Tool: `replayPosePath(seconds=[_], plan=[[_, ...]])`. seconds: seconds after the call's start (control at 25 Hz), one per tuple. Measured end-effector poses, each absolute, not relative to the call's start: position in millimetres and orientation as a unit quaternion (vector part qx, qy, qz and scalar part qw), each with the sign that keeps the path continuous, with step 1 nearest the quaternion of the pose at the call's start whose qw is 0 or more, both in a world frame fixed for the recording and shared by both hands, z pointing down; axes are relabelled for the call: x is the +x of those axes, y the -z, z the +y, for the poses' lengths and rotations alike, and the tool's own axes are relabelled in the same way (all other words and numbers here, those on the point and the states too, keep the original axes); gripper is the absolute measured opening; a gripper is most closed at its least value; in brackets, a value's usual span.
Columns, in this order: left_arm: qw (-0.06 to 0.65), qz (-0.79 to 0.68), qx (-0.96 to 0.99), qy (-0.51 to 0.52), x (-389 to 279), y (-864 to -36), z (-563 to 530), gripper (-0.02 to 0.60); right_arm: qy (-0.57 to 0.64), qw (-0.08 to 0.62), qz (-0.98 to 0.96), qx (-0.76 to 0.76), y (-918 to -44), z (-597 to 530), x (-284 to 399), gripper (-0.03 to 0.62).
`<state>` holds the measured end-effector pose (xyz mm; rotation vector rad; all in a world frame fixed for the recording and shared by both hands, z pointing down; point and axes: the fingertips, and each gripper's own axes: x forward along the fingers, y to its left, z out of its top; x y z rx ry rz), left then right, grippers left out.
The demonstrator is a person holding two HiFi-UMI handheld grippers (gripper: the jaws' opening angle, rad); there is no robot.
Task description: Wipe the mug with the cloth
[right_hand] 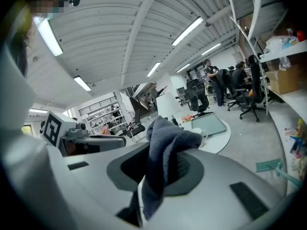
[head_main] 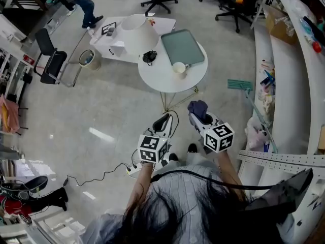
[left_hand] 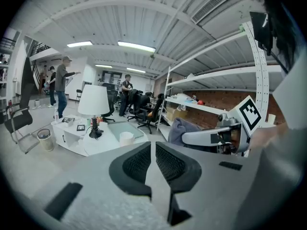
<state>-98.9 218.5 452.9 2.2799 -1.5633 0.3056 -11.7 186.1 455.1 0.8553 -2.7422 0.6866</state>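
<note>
A white mug stands on the near side of a round white table. The left gripper view also catches the mug, far ahead of the jaws. My right gripper is shut on a dark blue cloth, which bunches up over its jaws and partly hides the mug beyond. My left gripper is shut with nothing in it. Both grippers hang over the floor, short of the table.
On the table lie a green tray, a small black object and a white lamp. A low white table adjoins it. Shelving runs along the right. Cables trail on the floor at my feet. People and office chairs stand far off.
</note>
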Motion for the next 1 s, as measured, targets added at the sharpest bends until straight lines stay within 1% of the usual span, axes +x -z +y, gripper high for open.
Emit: replayPosePath(seconds=[0.24, 0.48, 1.0], plan=[[0.185, -0.556, 0.802, -0.112, -93.5, -456.8, 200.8, 0.028, -0.229, 0.114, -0.925, 0.281, -464.3, 174.7, -2.7, 0.081], [0.185, -0.554, 0.801, -0.128, -77.4, -463.3, 187.1, 0.028, -0.234, 0.115, -0.926, 0.272, -469.3, 159.3, 11.2, 0.081], [0.206, -0.579, 0.775, -0.15, -64.6, -481.1, 186.2, 0.028, -0.241, 0.121, -0.932, 0.244, -483.5, 153.3, 32.4, 0.081]])
